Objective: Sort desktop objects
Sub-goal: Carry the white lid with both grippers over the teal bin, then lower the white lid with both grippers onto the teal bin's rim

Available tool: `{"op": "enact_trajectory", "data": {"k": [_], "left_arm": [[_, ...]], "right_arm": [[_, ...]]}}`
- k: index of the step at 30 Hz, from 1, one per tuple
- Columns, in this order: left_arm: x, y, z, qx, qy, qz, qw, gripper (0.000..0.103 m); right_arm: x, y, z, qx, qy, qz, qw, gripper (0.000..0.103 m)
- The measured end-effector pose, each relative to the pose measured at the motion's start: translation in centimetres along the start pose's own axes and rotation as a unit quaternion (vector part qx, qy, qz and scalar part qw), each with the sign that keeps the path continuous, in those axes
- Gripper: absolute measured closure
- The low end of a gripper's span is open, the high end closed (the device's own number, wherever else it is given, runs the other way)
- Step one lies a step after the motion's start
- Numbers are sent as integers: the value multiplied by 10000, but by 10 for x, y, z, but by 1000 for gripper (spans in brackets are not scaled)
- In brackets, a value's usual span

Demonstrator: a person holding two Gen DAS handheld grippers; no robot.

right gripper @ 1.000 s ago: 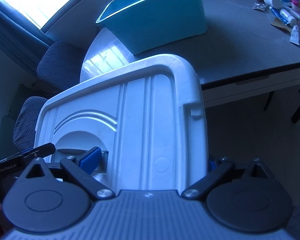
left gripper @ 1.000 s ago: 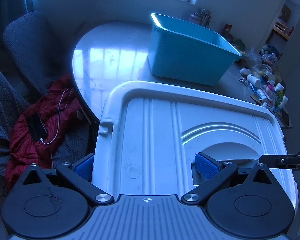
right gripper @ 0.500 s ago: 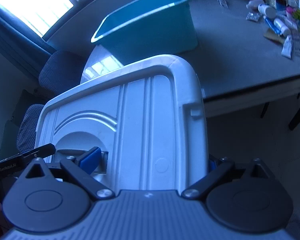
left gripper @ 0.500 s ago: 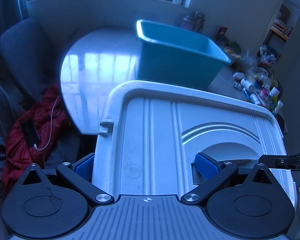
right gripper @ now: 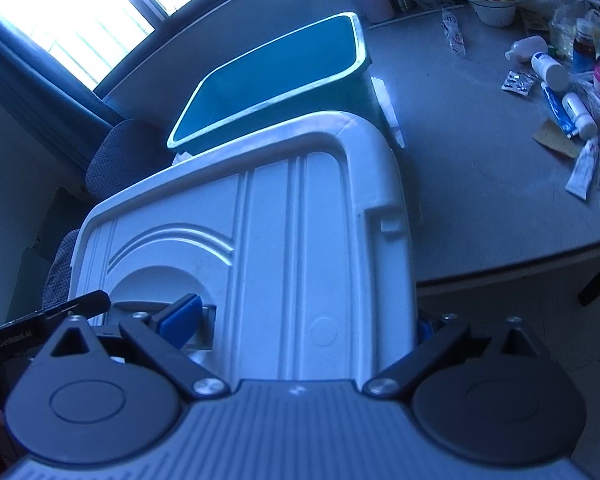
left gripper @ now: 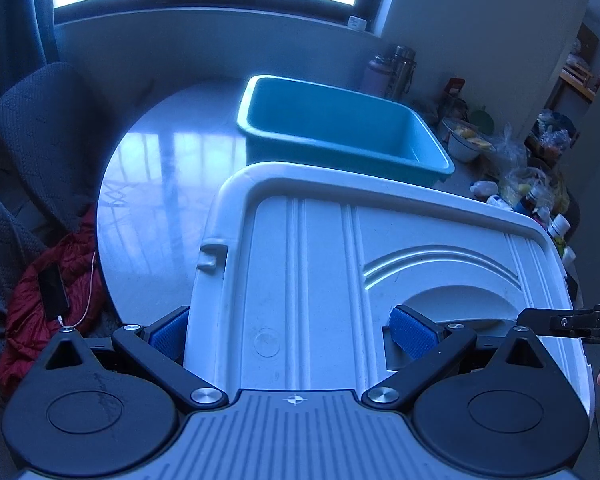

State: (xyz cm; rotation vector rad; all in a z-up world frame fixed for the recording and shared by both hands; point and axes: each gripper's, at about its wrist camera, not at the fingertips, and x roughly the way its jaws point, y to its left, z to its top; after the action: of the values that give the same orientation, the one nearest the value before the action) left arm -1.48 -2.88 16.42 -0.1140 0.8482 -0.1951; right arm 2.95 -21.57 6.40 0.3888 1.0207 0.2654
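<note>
A large white plastic lid (left gripper: pixel 320 264) is held flat in the air by both grippers, near the table edge. My left gripper (left gripper: pixel 288 332) is shut on the lid's left part, one blue pad outside the rim and one in the handle recess. My right gripper (right gripper: pixel 308 324) is shut on the lid (right gripper: pixel 284 240) at its right part the same way. An empty teal bin (left gripper: pixel 340 128) stands on the grey table (left gripper: pixel 168 168) just beyond the lid; it also shows in the right wrist view (right gripper: pixel 276 76).
Bottles, tubes and packets (right gripper: pixel 560 92) lie scattered on the table's right side, with a bowl (right gripper: pixel 492 4) and flasks (left gripper: pixel 392 68) at the back. A grey chair (left gripper: pixel 48 128) with a red jacket (left gripper: pixel 48 292) stands left of the table.
Both grippers have carried the lid upward and toward the teal bin; the bin's inside now shows from above and the lid's far edge overlaps its near side.
</note>
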Motion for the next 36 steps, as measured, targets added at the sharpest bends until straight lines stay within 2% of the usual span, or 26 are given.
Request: {"op": "enact_trajectory", "data": {"k": [11,20,29,36], "left_arm": [[22,-28,37,-81,12,255,9996,0],[58,-12,91,8,-2,106,9999,0],[103,20,153,59,-64,-18,10000,0],[131,38,187,121,-53,-38,9999,0]], "right_arm": [[12,-22,45,-66,103,182,9998,3],[29,-21,93,1,-21,105,9999,3],[65,3,154,-14,-165,5,9999,3],[90,10,183,42,-195,-13,9998,3]]}}
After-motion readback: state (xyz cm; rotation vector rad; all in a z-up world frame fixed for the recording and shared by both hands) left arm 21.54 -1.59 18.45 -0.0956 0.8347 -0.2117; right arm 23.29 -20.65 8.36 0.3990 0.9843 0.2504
